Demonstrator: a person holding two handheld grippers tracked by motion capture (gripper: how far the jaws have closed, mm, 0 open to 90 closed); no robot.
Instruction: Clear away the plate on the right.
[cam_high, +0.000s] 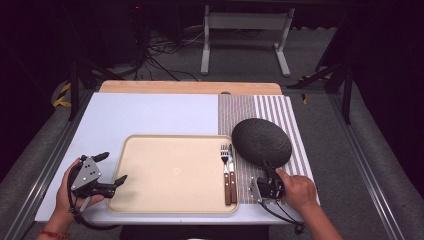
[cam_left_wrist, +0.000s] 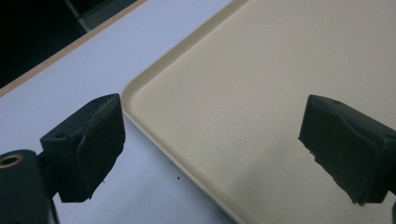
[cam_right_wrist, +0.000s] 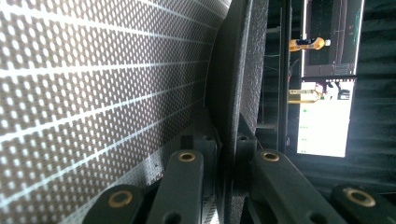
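Observation:
A dark round plate (cam_high: 261, 141) rests over a striped placemat (cam_high: 280, 111) at the right of the table. My right gripper (cam_high: 267, 169) is shut on the plate's near rim. In the right gripper view the plate (cam_right_wrist: 238, 70) stands edge-on between the two jaws, with the woven placemat (cam_right_wrist: 93, 93) to its left. A beige tray (cam_high: 170, 172) lies in the middle, and a fork (cam_high: 225, 170) and a knife (cam_high: 232, 172) with wooden handles lie side by side at its right end. My left gripper (cam_high: 113, 169) is open at the tray's left edge; its fingers (cam_left_wrist: 88, 144) straddle the tray rim (cam_left_wrist: 140, 88).
The white table top (cam_high: 150, 110) has a wooden board (cam_high: 190, 87) along its far edge. Beyond it stand a white table frame (cam_high: 245, 30) and cables on the floor. Metal rails run along both sides of the table.

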